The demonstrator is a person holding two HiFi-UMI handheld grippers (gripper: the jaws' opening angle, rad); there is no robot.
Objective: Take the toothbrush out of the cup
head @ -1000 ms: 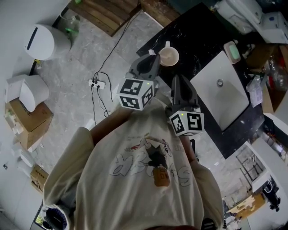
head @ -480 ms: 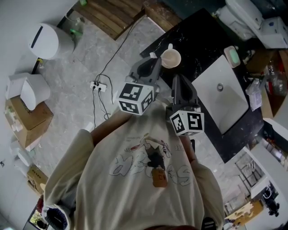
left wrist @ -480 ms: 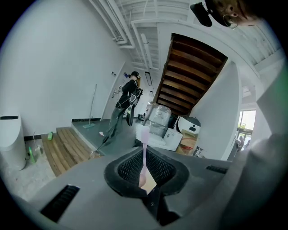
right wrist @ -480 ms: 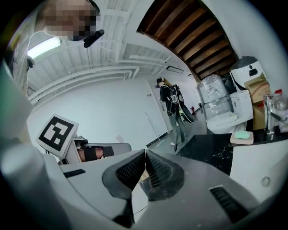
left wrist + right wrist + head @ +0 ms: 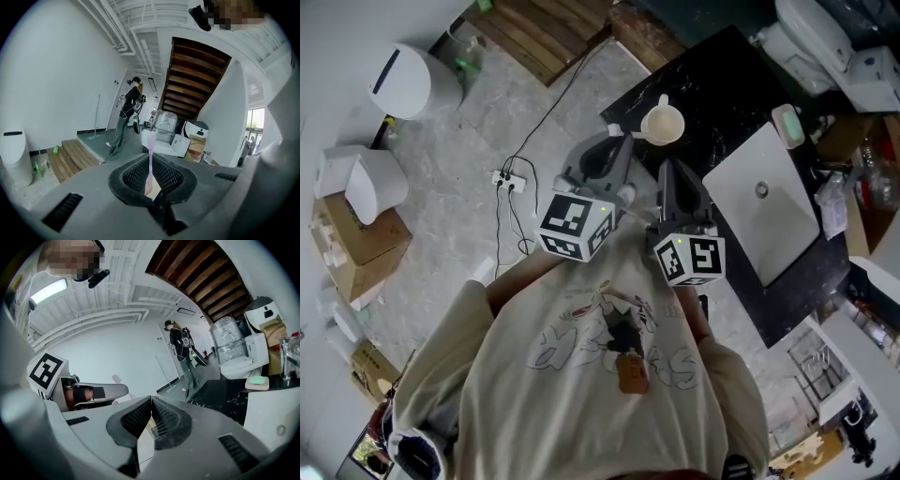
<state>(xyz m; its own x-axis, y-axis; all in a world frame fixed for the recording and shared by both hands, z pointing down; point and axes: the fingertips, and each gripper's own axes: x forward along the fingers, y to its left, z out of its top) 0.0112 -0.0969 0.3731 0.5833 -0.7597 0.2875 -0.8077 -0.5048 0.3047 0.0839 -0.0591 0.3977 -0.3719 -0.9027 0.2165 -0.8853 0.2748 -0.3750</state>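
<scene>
the left gripper (image 5: 151, 182) has its jaws pinched tight on the toothbrush (image 5: 149, 157). they grip it low on the thin pink handle. the rest stands straight up from the jaws, with the pale brush head at the top. the toothbrush is out of the cup (image 5: 664, 123). the cup sits on the black bench (image 5: 722, 80), just past the left jaws and a bit to their right. the right gripper (image 5: 150, 401) has its jaws shut with nothing in them, and it is beside the left one.

i think the toothbrush is very light and made of hard, smooth plastic. it is thin, so it could twist or slip between the jaws if i swing it fast. the jaw pads are black with a bumpy grid, and that should help them hold. the handle is the right place to hold it, not the soft bristles. the cup looks round, cream and smooth. a small part sticks up at its far rim, and i cannot tell what that is. the bench looks like dark stone with white specks.
</scene>
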